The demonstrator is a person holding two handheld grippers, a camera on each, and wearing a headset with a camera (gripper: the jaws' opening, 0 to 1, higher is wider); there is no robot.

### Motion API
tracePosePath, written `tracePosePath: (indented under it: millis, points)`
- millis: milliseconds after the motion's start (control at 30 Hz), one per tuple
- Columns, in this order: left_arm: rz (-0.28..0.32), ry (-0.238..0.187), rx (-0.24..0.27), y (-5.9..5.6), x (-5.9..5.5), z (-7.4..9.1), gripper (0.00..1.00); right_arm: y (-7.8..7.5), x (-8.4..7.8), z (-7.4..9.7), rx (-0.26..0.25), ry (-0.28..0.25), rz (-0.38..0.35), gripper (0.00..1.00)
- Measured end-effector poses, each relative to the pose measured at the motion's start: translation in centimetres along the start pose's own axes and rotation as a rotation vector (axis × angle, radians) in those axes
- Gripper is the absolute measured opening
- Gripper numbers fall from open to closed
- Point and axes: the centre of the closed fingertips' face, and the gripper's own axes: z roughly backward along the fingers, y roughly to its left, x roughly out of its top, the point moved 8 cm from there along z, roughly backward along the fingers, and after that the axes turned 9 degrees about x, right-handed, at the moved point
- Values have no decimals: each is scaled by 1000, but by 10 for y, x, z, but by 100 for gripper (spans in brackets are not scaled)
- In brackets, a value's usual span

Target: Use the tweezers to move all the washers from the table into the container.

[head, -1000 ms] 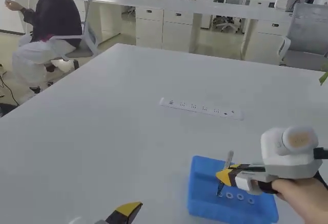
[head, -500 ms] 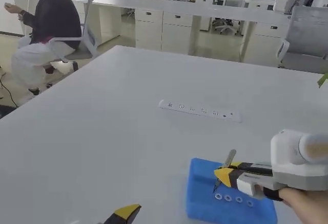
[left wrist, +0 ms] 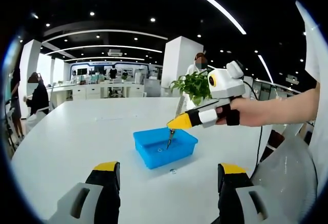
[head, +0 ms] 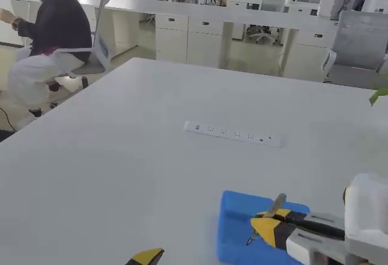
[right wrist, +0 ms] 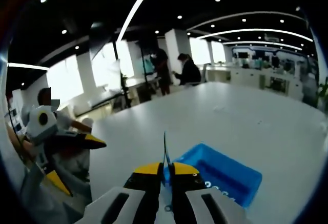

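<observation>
The right gripper has its fingers clenched on the tweezers, whose tips hang over the blue container; whether they pinch anything cannot be told. The left gripper waits with its fingers released, wide apart. Several washers lie in the container, and one washer lies on the surface, just beside the container's wall. That wall could catch the tips, and the flat washer may skid or flick away. The power strip lies well apart, leaving open room.
</observation>
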Motion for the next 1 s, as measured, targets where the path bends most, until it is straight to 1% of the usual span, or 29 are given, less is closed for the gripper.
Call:
tracePosePath:
  millis: [100, 133, 200, 267, 333, 533, 733, 1000]
  points:
    - [-3, 2, -2, 0, 0, 0, 79, 3, -15, -2, 10, 28, -21, 4]
    - [-3, 2, -3, -1, 0, 0, 79, 3, -21, -3, 10, 46, -30, 4]
    - [-5, 3, -3, -1, 0, 0, 79, 4, -28, -6, 9, 69, -31, 4]
    - [-3, 2, -1, 0, 0, 0, 79, 1, -33, -7, 11, 80, -37, 4]
    - [-2, 1, 0, 0, 0, 0, 79, 1, -35, -9, 11, 87, -40, 4]
    - [-2, 0, 3, 0, 0, 1, 79, -4, -42, -15, 14, 124, -22, 4]
    - [-2, 1, 3, 0, 0, 1, 79, -4, -45, -18, 17, 150, -3, 4]
    - [-2, 0, 3, 0, 0, 1, 79, -4, -49, -18, 21, 165, 1, 4]
